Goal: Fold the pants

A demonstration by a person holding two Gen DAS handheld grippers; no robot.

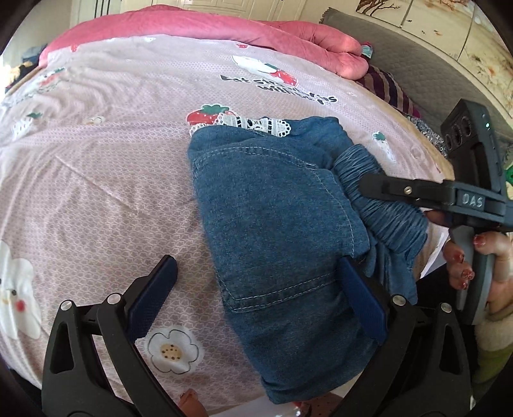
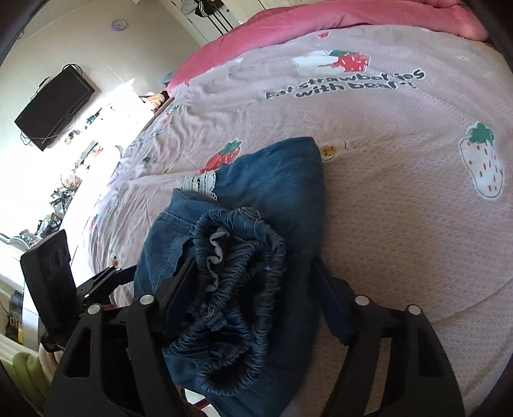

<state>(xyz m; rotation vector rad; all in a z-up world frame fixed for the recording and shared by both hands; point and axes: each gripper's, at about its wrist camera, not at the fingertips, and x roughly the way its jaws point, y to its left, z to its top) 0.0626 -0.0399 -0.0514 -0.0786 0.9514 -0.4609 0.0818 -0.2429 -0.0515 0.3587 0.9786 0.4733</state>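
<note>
Folded denim pants (image 1: 275,224) lay near the bed's front edge on a pink strawberry-print sheet (image 1: 96,160). The left gripper (image 1: 256,288), fingers spread wide, straddled their left edge; the right gripper (image 2: 253,285), also spread, bracketed the bunched elastic waistband (image 2: 231,288). A pink quilt (image 1: 224,29) lined the far edge.

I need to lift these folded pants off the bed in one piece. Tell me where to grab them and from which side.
Judging from both views, grip the denim pants at the gathered elastic waistband, coming from the bed's near edge: it is the thickest bunch there. The lace hem lies flat and far.
</note>
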